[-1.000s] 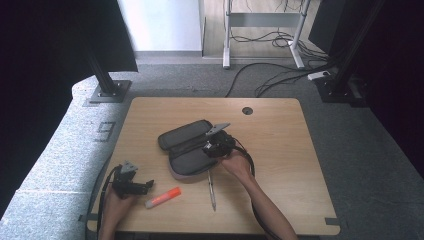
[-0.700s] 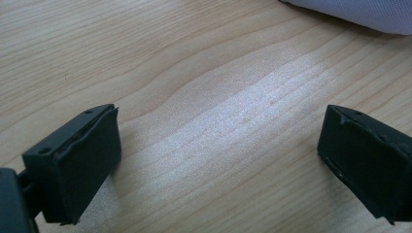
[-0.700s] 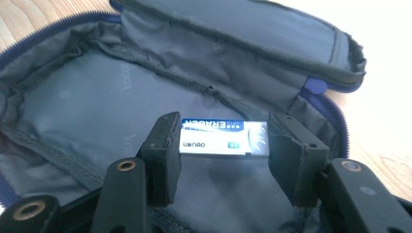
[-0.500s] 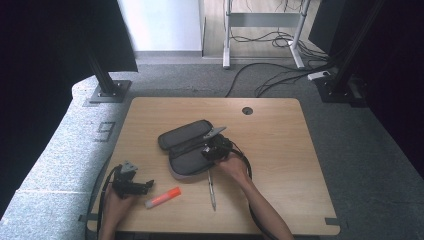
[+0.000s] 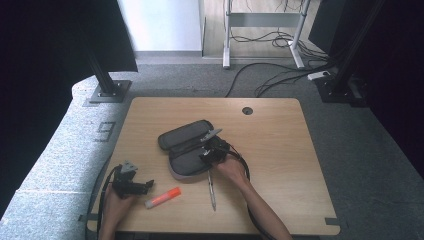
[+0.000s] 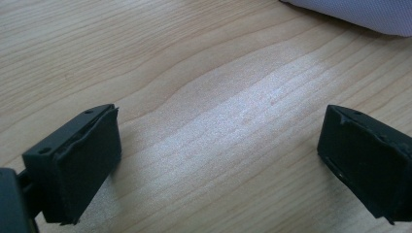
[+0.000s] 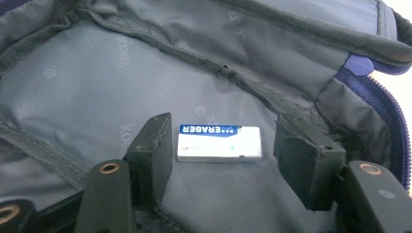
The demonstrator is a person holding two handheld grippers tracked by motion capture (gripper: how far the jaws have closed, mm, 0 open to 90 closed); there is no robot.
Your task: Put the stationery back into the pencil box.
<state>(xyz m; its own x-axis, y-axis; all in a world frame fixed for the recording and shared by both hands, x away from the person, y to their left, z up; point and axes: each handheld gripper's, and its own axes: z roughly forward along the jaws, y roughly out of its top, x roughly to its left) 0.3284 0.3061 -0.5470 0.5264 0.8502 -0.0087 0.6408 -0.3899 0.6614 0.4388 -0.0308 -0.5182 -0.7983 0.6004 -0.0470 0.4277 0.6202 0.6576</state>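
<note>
Wooden table (image 5: pixel 280 145), grey carpet floor (image 5: pixel 370 150), cables (image 5: pixel 280 75) behind.

Open claw (image 6: pixel 218 160) over wooden table (image 6: pixel 194 73)

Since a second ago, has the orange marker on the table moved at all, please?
No. The orange marker lies just where it did, between the left claw and the pen.

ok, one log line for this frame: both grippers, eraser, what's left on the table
right gripper: jaws just opening, eraser lies between them in pencil case | left gripper: open over bare table | marker, pen outside case
</note>
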